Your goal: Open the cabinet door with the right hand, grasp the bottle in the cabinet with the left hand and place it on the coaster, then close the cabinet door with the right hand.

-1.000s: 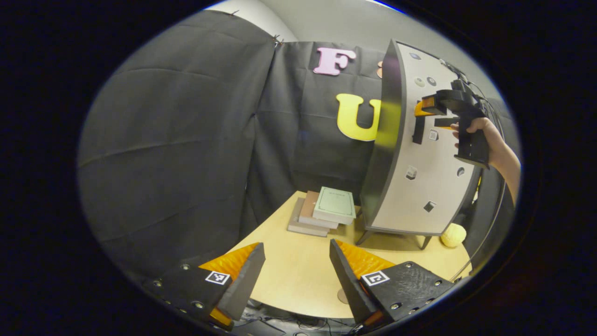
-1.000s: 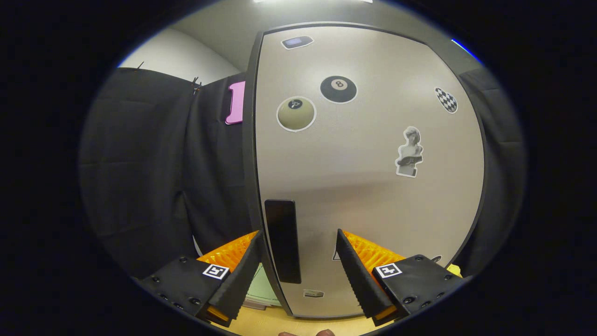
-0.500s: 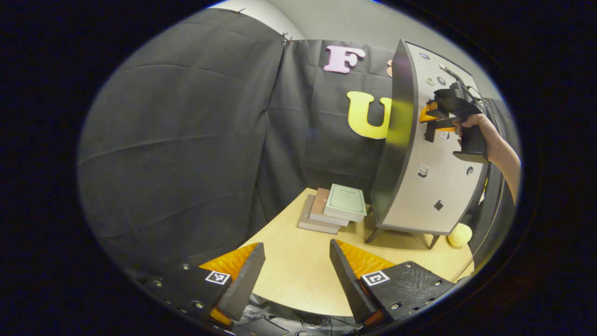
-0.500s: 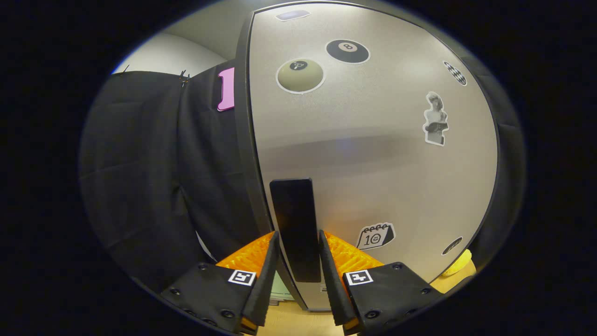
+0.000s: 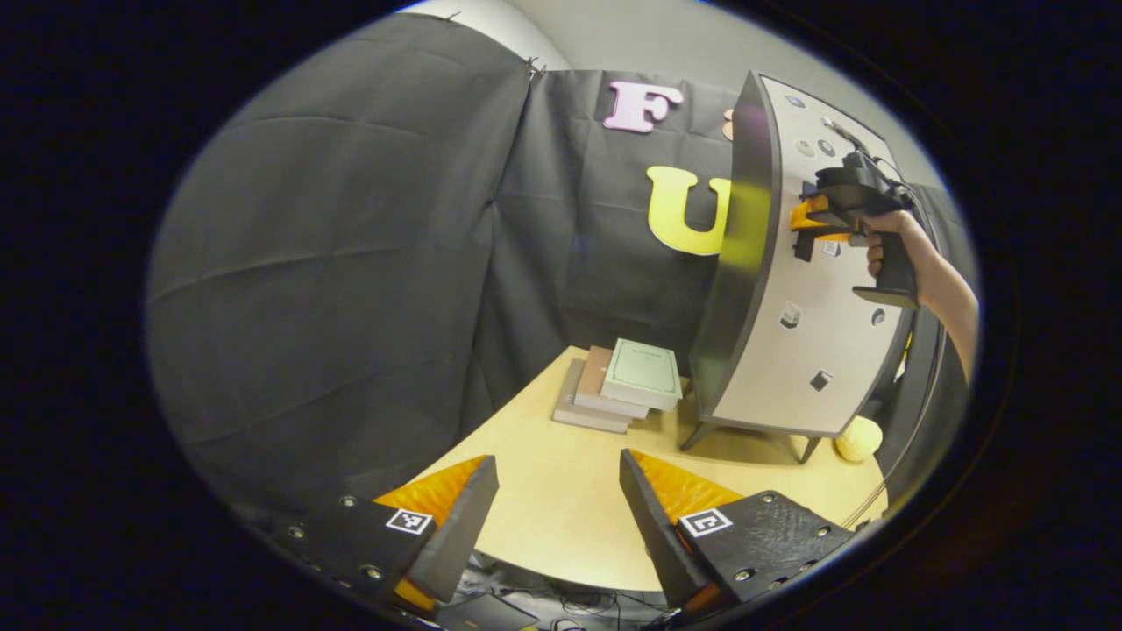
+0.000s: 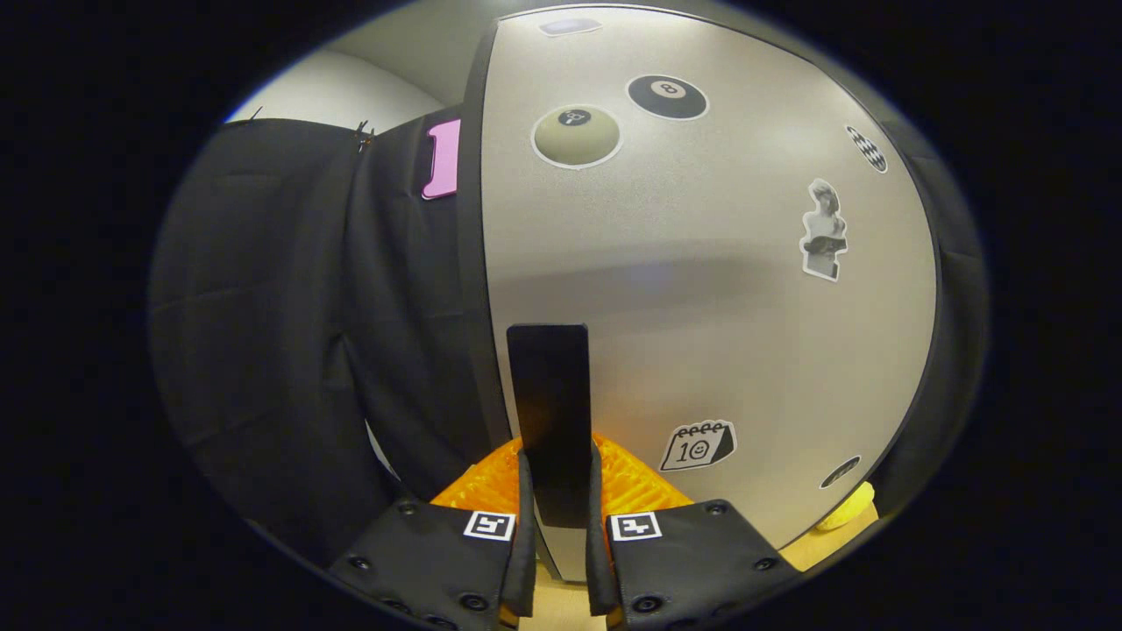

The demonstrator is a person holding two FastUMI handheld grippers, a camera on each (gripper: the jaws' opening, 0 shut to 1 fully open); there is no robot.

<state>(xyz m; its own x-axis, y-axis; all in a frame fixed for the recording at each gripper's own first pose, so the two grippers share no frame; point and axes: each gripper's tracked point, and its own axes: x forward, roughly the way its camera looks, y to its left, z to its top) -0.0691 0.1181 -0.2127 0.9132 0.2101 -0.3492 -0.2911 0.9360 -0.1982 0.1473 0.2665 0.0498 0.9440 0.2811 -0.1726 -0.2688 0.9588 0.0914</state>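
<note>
Grey cabinet door (image 6: pixel 701 289), black handle (image 6: pixel 550 412), tan table (image 5: pixel 561 517), yellow ball (image 5: pixel 857 438)

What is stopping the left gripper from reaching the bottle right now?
The cabinet door is shut, so the cabinet's inside is closed off. The right gripper clamps the door's dark handle; the left gripper waits open over the table.

Black cloth (image 5: pixel 351 263) hangs in creased panels as the booth wall, pinned along its top edge. Above it, a pale plain wall (image 5: pixel 649 35) is evenly lit. A light wood table (image 5: pixel 561 508) with a rounded front edge stands against the cloth. Cables (image 5: pixel 570 605) lie below the table edge on a dark floor.
</note>
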